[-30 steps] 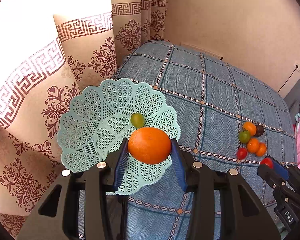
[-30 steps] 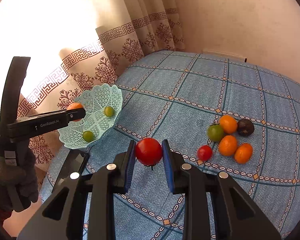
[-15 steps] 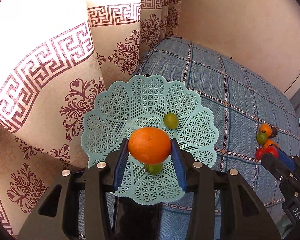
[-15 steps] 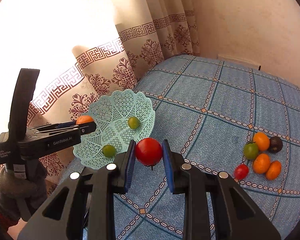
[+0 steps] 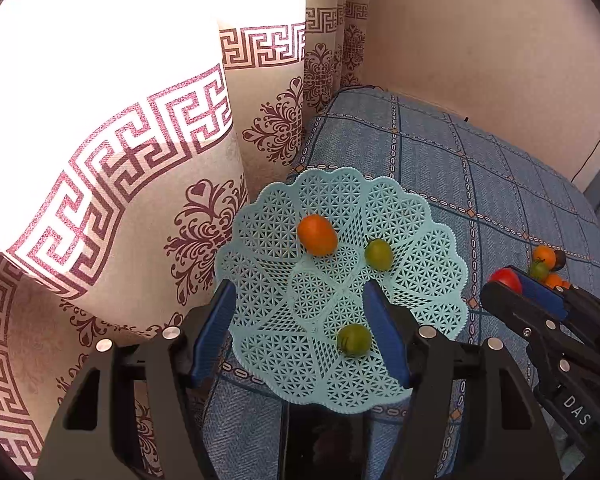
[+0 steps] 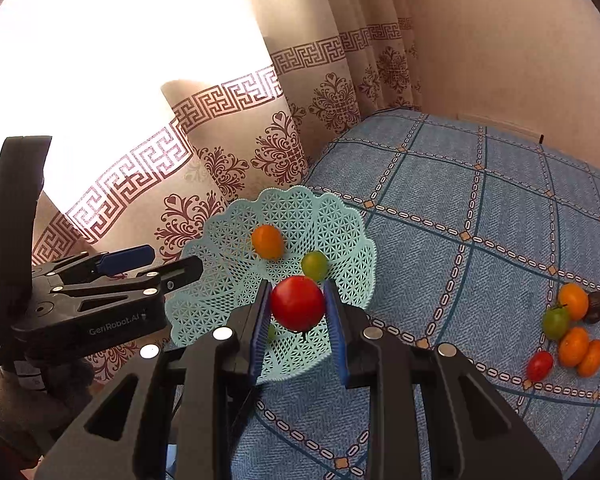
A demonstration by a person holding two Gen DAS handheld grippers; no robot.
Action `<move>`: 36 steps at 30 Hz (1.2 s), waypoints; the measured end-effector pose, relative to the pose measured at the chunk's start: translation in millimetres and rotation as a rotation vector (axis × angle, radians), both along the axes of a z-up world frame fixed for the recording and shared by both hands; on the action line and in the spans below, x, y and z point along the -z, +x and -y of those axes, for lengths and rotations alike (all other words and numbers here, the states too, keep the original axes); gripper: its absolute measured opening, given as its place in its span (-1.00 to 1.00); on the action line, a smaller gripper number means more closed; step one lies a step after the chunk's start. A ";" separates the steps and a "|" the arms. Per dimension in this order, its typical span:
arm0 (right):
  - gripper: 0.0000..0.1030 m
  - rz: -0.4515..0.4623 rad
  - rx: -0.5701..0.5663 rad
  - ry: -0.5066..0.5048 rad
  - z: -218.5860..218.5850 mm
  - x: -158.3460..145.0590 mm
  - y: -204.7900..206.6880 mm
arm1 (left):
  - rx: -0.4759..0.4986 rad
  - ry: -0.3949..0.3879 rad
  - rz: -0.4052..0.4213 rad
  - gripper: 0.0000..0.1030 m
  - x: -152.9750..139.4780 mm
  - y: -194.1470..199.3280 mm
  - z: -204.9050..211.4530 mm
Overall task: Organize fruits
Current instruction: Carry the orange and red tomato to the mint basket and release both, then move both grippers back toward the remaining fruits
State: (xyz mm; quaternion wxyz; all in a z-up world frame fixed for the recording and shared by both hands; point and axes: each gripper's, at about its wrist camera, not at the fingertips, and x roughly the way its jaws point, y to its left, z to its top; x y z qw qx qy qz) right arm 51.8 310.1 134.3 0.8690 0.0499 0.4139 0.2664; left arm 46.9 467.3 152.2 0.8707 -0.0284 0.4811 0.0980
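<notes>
From the left wrist view, the left gripper (image 5: 300,320) hangs over the lacy green basket (image 5: 428,216) in the middle of the frame. Its jaws are spread wide with nothing between them. An orange fruit (image 5: 317,234) sits high on the basket's sloping side, and two green fruits (image 5: 378,254) lie lower down. That orange one could roll down and bump the others. The basket sits right at the bed (image 5: 480,168) corner by the curtain (image 5: 140,152), so a hard push could tip it off.

From the right wrist view, the right gripper (image 6: 297,306) has its jaws squeezed on a red tomato (image 6: 297,302), held in front of the basket (image 6: 352,240) at the lower middle. If the jaws squeeze too hard, the soft tomato could squash. If they let go too high, it could bounce out or knock the green fruit (image 6: 314,265). The left gripper (image 6: 168,266) is close at the left, so the two could bump. More fruits (image 6: 572,326) wait at the right on the bed (image 6: 460,184).
</notes>
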 end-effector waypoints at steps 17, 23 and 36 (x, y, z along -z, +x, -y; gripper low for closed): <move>0.15 -0.015 0.056 -0.018 -0.7 5.3 9.4 | -0.008 -0.005 0.025 0.78 -10.2 5.8 -6.7; 0.15 -0.009 0.099 -0.018 17.8 2.2 6.3 | 0.020 0.016 0.060 0.81 -17.9 6.1 6.9; 0.15 0.015 0.179 -0.032 67.6 -8.8 -8.1 | 0.072 0.031 0.127 0.94 -41.0 11.5 54.6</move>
